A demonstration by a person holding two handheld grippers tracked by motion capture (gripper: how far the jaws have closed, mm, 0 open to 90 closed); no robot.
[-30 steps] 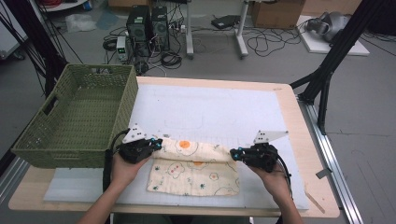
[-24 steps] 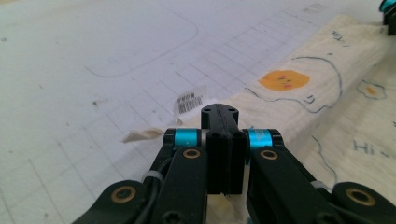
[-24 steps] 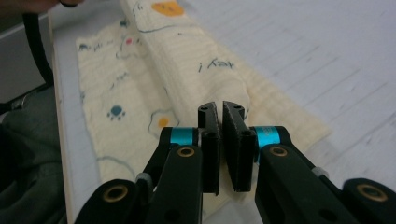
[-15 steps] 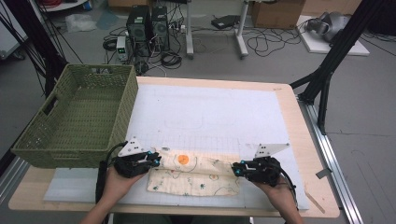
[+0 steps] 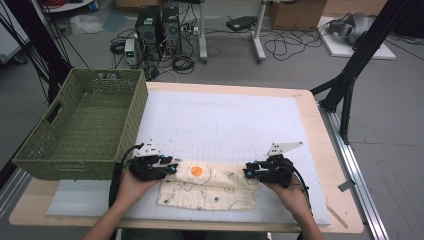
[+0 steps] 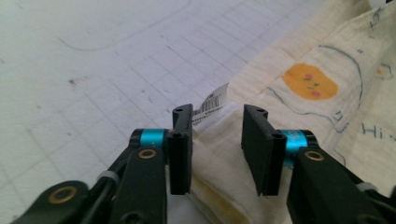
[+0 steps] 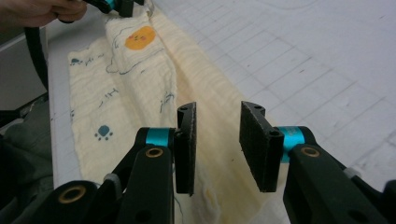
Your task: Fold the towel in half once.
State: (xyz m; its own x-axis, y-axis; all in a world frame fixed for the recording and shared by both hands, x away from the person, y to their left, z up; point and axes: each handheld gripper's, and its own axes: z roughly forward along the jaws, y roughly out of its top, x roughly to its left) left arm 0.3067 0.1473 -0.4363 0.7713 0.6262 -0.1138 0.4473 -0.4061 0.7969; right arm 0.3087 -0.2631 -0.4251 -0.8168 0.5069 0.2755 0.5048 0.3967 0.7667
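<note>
High view: a person stands at the near edge of the counter (image 5: 300, 105) with a gripper in each hand, both at the far edge of a folded cloth (image 5: 210, 185).
Cloth: cream, printed with small drawings and an orange egg-yolk face; it lies flat on the white mat (image 5: 220, 125) near the front of the counter, folded into a long band.
Left gripper (image 5: 170, 168): at the cloth's left far corner; its jaws have just been opening and now stand a little apart, with the corner and its white label (image 6: 212, 103) lying loose between them, not pinched.
Right gripper (image 5: 248, 172): at the cloth's right far corner; its jaws have also just been opening, and the folded edge runs beneath the gap, untouched by the pads as far as I can see.
Basket (image 5: 85, 125): green woven, empty, standing at the left of the counter, just beside the left hand.
Done so far: one fold looks laid down and let go.
Left to do: I judge another fold, then probably the move into the basket.
Hard to make out: how many layers the band has; whether the near edges line up; the person's forearms are cut off at the bottom edge.
</note>
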